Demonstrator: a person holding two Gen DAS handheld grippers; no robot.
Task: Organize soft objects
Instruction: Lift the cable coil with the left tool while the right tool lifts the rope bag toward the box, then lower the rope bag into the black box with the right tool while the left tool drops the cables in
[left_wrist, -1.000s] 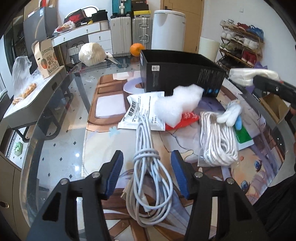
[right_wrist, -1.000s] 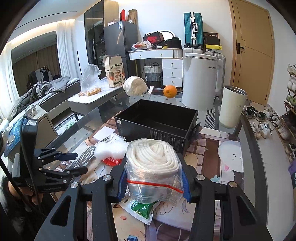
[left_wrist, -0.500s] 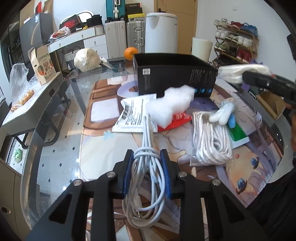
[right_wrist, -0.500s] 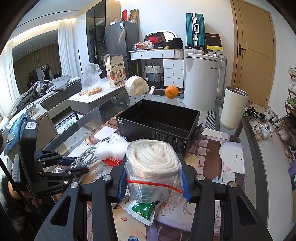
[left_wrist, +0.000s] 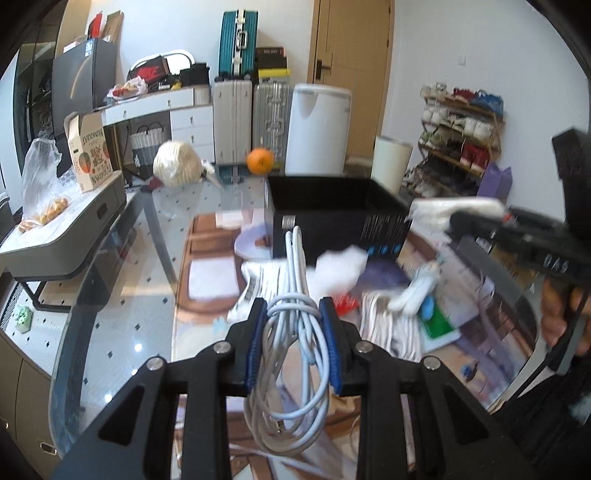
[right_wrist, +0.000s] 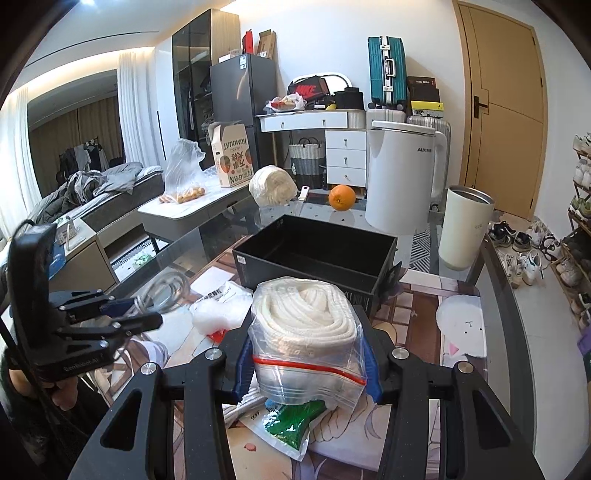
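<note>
Left gripper (left_wrist: 292, 308) just pinched coiled grey cable (left_wrist: 291, 354); we have it lifted off table mat. Right gripper (right_wrist: 306, 341) clamps bagged white rope (right_wrist: 308, 325) near black box (right_wrist: 314, 251). Box looks empty; we judge both drops come next.

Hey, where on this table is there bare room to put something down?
The black box is empty inside. The glass left of the printed mat is bare. The mat between the box and the rabbit coaster looks free. It is crowded in front of the box: foam wrap, packets, bagged cord.
</note>
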